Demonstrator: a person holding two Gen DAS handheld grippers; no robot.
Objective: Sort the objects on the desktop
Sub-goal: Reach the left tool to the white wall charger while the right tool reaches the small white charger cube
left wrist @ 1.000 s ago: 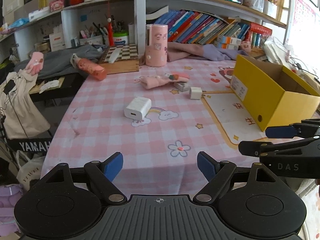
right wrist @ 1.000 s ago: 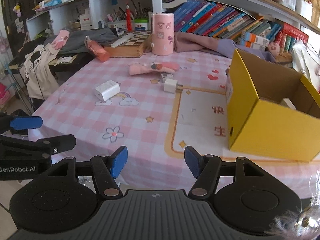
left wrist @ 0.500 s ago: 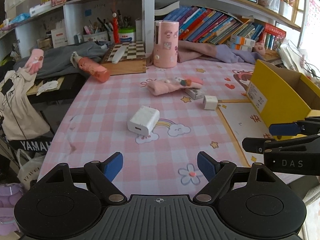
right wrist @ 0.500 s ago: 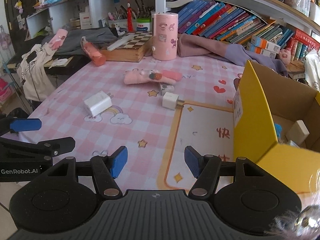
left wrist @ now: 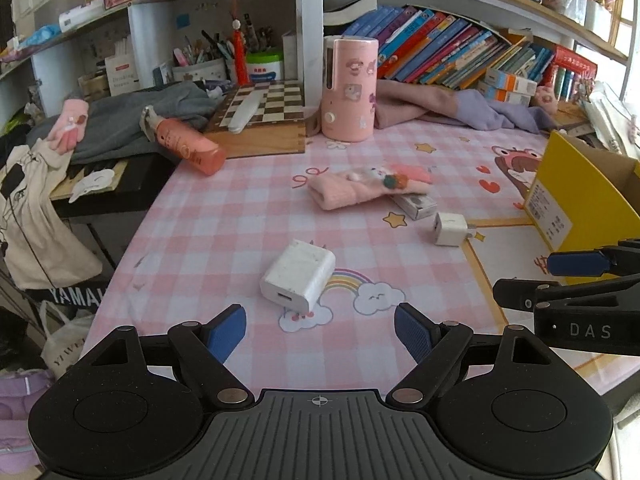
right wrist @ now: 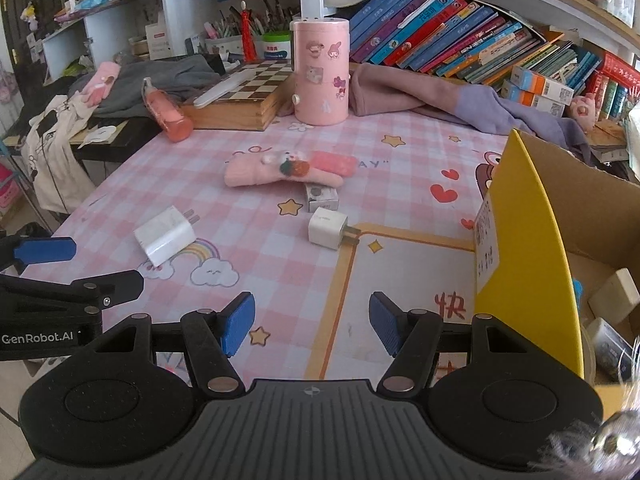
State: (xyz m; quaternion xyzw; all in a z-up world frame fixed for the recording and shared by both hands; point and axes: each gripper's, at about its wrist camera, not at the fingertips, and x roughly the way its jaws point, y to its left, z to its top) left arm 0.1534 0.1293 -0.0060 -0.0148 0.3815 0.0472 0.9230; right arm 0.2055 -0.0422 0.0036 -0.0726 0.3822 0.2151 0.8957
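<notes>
Reaching toward the chargers is the step in hand, judging from how both grippers point down at the pink checked tablecloth (left wrist: 224, 216). The left gripper (left wrist: 320, 330) has its jaws wide apart and nothing is between them; the large white charger (left wrist: 298, 276) lies just ahead of the gap, slightly toward the left jaw, with its prongs pointing away from the gripper. The right gripper (right wrist: 311, 320) has its jaws apart too, less wide, and empty; the small white charger (right wrist: 327, 228) lies farther ahead of them, almost on their middle line, with its prongs turned toward the right jaw's side.

To do the step well, the left gripper should probably come forward until the large charger sits centred between the pads, and close across its short sides, not over the prongs. The body is hard and smooth, so it may slide on the cloth if only one pad touches first.

The yellow cardboard box (right wrist: 524, 240) stands beyond the right jaw of the right gripper and already holds a few small items, so it seems to be the goal. A pink glove (right wrist: 280, 168) and a small grey-white box (right wrist: 322, 197) lie beyond the small charger, and a careless push could knock them.
</notes>
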